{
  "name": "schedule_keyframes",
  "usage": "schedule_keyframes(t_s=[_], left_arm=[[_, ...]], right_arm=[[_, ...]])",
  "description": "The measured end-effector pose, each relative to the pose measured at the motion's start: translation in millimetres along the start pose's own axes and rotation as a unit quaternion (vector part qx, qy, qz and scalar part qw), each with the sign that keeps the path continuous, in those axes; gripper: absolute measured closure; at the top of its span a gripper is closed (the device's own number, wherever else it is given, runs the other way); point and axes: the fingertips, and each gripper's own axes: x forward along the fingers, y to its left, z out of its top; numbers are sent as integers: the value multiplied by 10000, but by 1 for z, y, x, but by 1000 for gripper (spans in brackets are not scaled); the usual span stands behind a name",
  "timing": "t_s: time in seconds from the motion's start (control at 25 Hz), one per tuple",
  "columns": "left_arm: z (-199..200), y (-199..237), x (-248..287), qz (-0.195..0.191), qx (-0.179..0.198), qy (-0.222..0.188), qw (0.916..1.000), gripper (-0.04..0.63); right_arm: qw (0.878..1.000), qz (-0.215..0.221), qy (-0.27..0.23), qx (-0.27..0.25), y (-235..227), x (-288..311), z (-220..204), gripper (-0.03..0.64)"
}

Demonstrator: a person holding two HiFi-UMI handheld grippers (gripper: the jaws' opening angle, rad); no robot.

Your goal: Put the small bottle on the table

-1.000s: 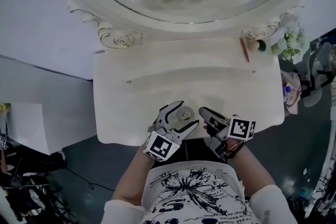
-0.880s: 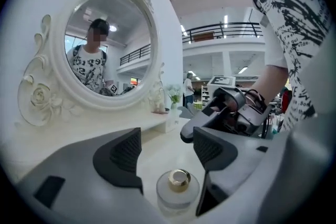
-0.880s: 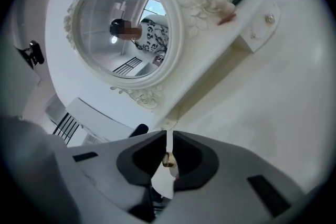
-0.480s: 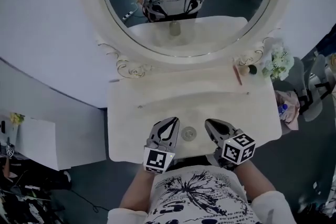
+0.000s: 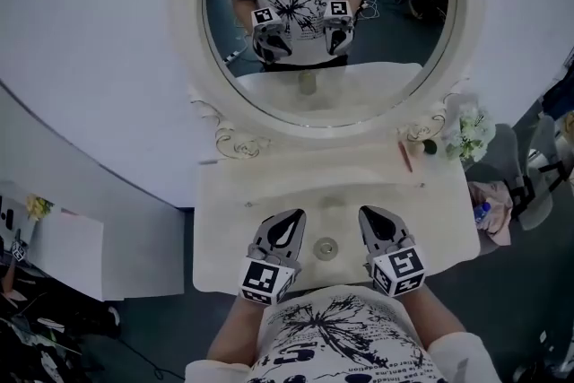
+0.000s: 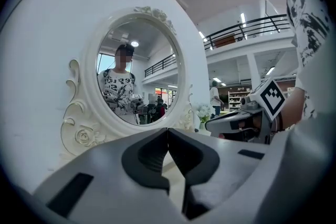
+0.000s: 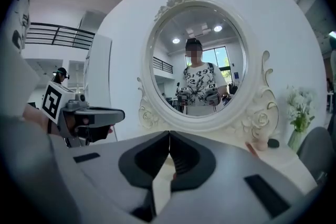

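The small bottle [image 5: 326, 248] stands upright on the white dressing table [image 5: 233, 202], near its front edge, and I see its round cap from above. My left gripper [image 5: 292, 216] hovers just left of the bottle with its jaws shut and nothing between them. My right gripper [image 5: 369, 213] is just right of the bottle, also shut and empty. Neither touches the bottle. In the left gripper view the shut jaws of the left gripper [image 6: 167, 131] point at the mirror [image 6: 139, 73]. The right gripper [image 7: 169, 135] in its own view does the same.
A large oval mirror [image 5: 327, 13] in an ornate white frame backs the table and reflects the person and both grippers. At the back right lie a red pencil-like stick [image 5: 405, 156], a small jar [image 5: 430, 146] and a vase of white flowers [image 5: 467, 135]. The floor drops off on every other side.
The left gripper's jaws, open around the bottle a second ago, have come off it and shut. Both grippers have drawn back to either side of it. The head view has tilted up toward the mirror.
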Motion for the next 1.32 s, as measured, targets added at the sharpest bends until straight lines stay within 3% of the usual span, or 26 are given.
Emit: schedule_keyframes(t_s=[0.32, 0.6, 1.32], left_arm=[[12, 0, -10, 65, 11, -171, 9998, 574], [19, 11, -16, 444, 47, -310, 9985, 574], [9, 4, -22, 523, -1, -148, 9985, 574]], right_arm=[[9986, -72, -358, -375, 9, 2, 20, 600], [9982, 48, -421, -433, 21, 2, 21, 600], [9974, 56, -520, -492, 23, -14, 20, 600]])
